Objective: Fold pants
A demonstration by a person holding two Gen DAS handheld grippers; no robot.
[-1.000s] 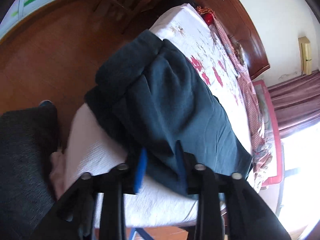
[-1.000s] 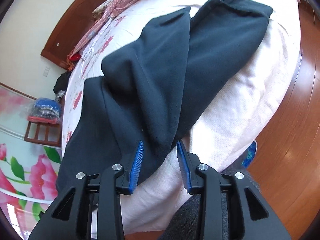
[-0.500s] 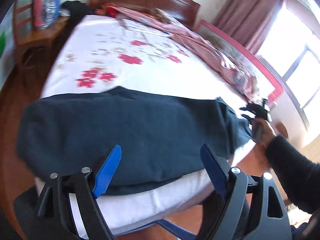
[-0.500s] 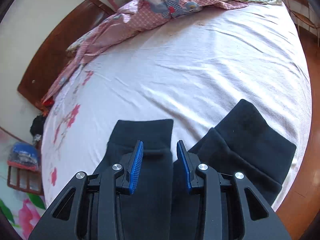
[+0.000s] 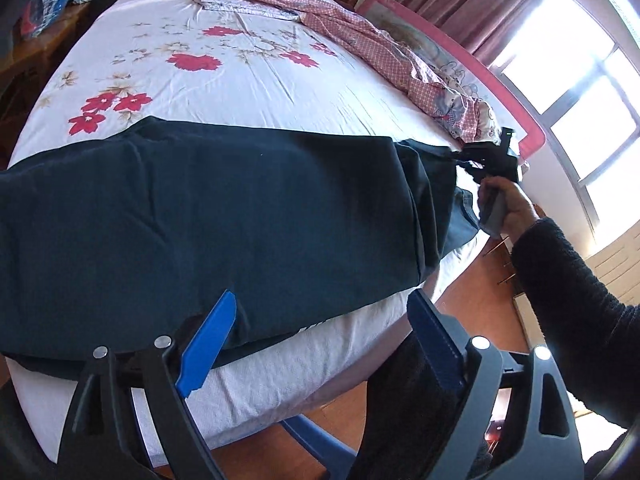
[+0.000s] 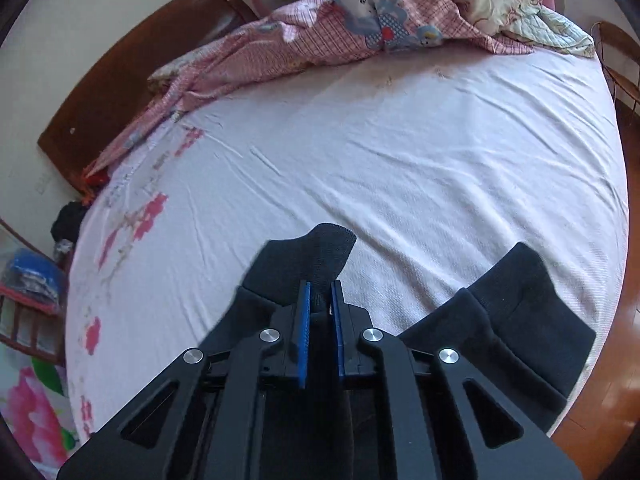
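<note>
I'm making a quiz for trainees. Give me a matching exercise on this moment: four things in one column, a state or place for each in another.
1 left gripper
2 right gripper
3 pants
4 quilt

A bunched at the bed's far edge
B closing on a cuff
C spread along the bed's near edge
D opening, nothing between the jaws

Pairs: 1-D, 2-B, 3-C, 4-A

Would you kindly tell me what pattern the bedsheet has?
White bedsheet with red flowers, clearest in the left wrist view.

Pants (image 5: 240, 208) matt fleecy cloth; sheet (image 6: 400, 152) creased cotton; headboard (image 6: 120, 92) glossy wood
</note>
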